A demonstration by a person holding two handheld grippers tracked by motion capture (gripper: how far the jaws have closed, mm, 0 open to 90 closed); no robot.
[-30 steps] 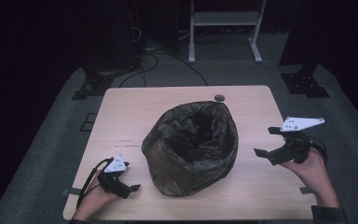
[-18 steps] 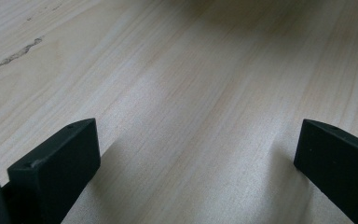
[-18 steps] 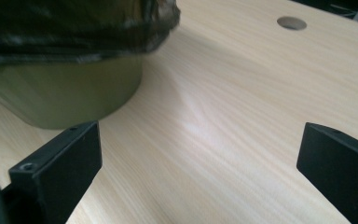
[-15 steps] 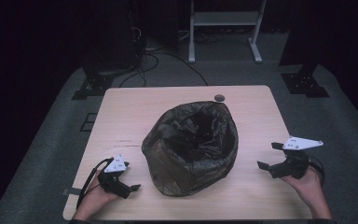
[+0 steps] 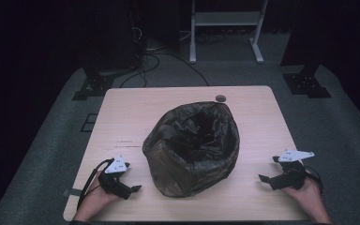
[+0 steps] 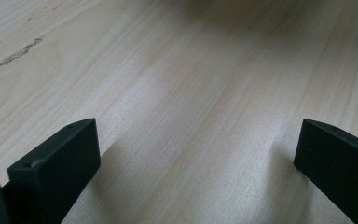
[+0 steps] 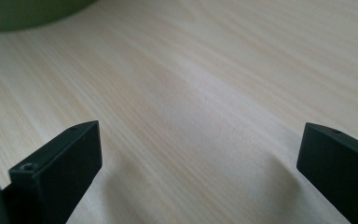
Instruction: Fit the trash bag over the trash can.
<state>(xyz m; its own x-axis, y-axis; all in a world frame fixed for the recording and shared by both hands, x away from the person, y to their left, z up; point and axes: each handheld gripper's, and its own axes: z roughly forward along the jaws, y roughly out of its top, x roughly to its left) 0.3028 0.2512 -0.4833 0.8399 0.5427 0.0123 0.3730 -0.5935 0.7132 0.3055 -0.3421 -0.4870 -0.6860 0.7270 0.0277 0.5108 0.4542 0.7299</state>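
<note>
One black bag [image 5: 192,149], one table [image 5: 136,112], two grippers, one small disc [image 5: 221,98].

The left gripper [image 5: 132,183] sits low at the near left, held in the left hand [image 5: 96,199], its jaws spread wide with nothing between them. The right gripper [image 5: 268,169] sits low at the near right in the right hand [image 5: 311,197], jaws likewise wide apart and empty.

The table [image 5: 136,117] is evenly lit against dark, dim surroundings; both gripper views are soft, blurring toward their far edges.
</note>
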